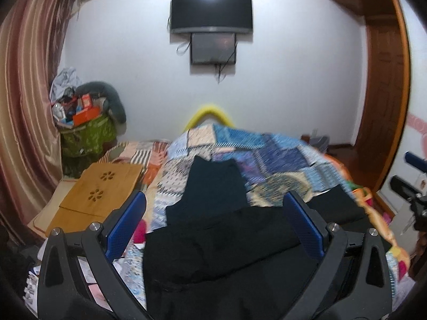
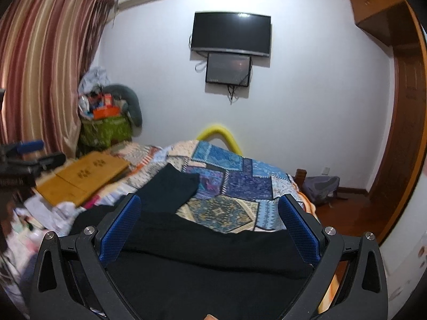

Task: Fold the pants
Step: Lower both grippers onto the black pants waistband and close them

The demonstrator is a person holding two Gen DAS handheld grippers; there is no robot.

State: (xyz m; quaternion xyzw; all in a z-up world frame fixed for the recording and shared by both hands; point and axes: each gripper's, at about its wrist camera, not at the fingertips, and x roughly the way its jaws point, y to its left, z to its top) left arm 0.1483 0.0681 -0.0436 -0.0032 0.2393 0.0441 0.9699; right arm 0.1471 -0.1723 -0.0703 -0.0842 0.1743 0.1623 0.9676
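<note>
Black pants (image 1: 218,229) spread on the patchwork quilt (image 1: 269,160), one leg running toward 12 o'clock. Left gripper (image 1: 213,221) has its jaws wide apart over the fabric, gripping nothing. Right gripper (image 2: 210,221) likewise spread, pants (image 2: 208,250) beneath, wooden board (image 2: 80,178) at 10 o'clock.

Soft indoor light is washing the white wall evenly. A ceiling lamp is glaring off the black wall-mounted television (image 1: 211,12). Fisheye distortion is bending and darkening the edges; motion blur is smearing the patchwork quilt (image 1: 267,160).
</note>
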